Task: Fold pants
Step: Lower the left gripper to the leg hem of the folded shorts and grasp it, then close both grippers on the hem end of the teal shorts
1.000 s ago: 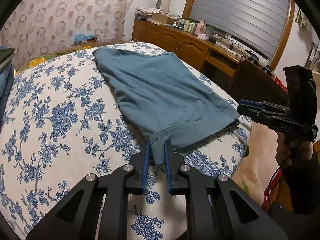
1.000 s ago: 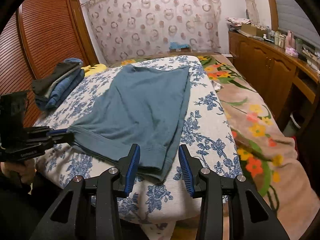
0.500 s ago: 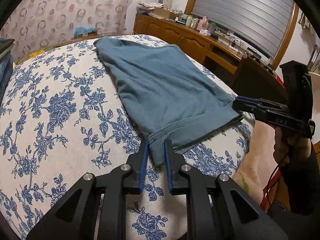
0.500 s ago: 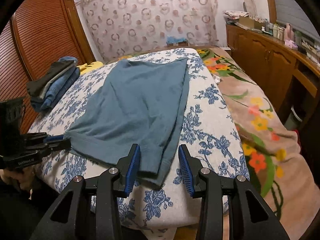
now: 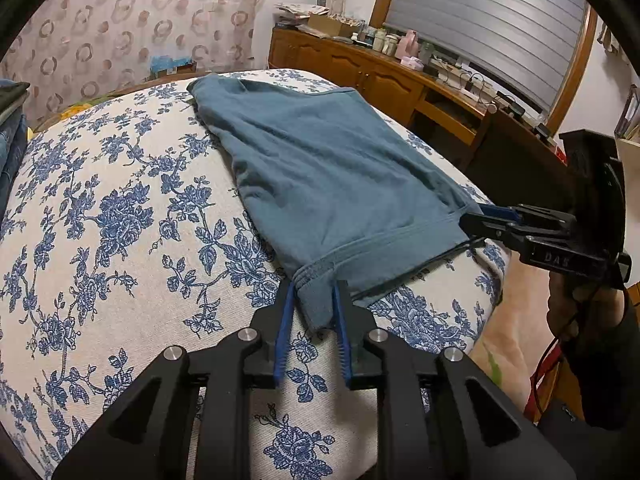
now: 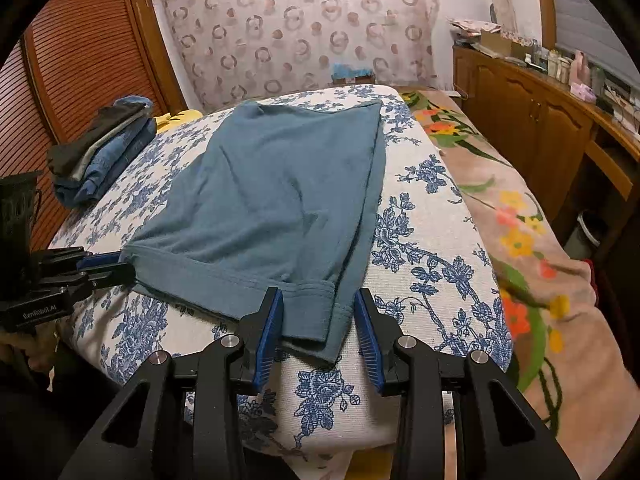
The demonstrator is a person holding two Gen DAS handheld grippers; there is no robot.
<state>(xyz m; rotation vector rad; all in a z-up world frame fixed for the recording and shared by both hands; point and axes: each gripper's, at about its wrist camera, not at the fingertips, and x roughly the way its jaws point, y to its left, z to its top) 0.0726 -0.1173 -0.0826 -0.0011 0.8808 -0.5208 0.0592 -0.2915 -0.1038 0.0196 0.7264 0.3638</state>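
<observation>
1. On the floral bedspread (image 6: 420, 248) I see the teal pants (image 6: 276, 200) lying flat, hem end toward me at the near edge.
2. My left gripper (image 5: 312, 320) has its jaws parted, a hem corner between them; I cannot tell whether the pads touch it.
3. My right gripper (image 6: 318, 320) stands wide open around the other hem corner.
4. No containers hold anything I can confirm. A stack of folded clothes (image 6: 100, 152) sits at the bed's left; a wooden sideboard (image 6: 532, 112) lines the right wall.
</observation>
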